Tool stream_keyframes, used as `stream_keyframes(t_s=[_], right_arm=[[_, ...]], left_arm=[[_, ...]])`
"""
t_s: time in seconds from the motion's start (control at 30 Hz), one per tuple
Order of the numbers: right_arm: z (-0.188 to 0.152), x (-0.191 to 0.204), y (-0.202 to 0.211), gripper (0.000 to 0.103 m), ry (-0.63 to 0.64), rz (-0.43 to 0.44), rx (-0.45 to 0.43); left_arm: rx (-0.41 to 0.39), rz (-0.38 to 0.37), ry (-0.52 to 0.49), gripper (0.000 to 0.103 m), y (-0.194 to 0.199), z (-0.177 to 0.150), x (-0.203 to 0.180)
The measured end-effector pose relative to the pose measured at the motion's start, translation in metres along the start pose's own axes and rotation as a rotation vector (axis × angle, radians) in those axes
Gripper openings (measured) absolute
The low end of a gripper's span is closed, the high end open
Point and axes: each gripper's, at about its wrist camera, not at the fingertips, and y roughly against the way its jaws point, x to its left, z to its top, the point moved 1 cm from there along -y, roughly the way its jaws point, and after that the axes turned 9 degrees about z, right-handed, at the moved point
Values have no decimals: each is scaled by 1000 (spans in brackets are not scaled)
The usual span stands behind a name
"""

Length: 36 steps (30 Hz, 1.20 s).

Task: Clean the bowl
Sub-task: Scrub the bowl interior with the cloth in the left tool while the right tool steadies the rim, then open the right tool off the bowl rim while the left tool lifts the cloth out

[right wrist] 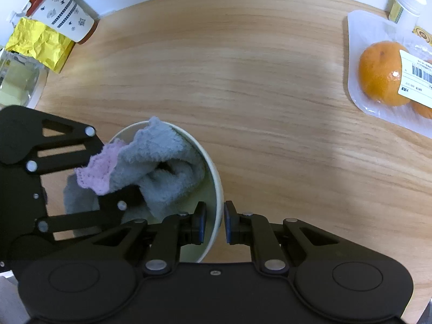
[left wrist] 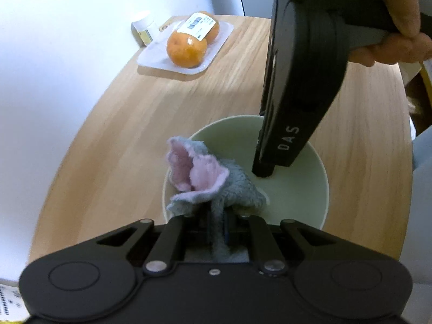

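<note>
Right wrist view: bowl (right wrist: pixel 216 189) rim pinched between my right gripper (right wrist: pixel 214 222) pads | left gripper (left wrist: pixel 218 224) clenched on cloth (left wrist: pixel 216 189) inside bowl | wiping's midway I'd guess, can't tell what's left | oranges (right wrist: pixel 383 73) way beyond fingertips

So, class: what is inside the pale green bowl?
A grey-and-pink cloth, pinched by the left claw. The right claw straddles the bowl rim. The bowl floor beneath the cloth is hidden.
</note>
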Motion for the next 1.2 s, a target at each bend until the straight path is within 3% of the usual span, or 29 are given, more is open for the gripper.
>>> stream_keyframes(t_s=[0.1, 0.37, 0.47, 0.7, 0.83, 1.07, 1.2], right_arm=[[1, 1, 1, 16, 6, -14, 6], [3, 0, 0, 16, 5, -31, 15], [3, 0, 3, 19, 2, -41, 13], [-1, -2, 31, 44, -32, 26, -75], [-6, -5, 51, 50, -68, 96, -138], [-7, -4, 74, 53, -88, 115, -245], [-10, -8, 88, 53, -149, 154, -303]], left_arm=[[-21, 46, -41, 9, 7, 0, -1], [-37, 42, 37, 9, 20, -1, 16], [-42, -37, 182, 9, 23, -6, 36], [-58, -63, 512, 9, 25, -15, 76], [-70, -78, 653, 9, 32, -28, 87], [-59, -42, 820, 9, 49, -69, 119], [-21, 34, 888, 9, 54, -91, 134]])
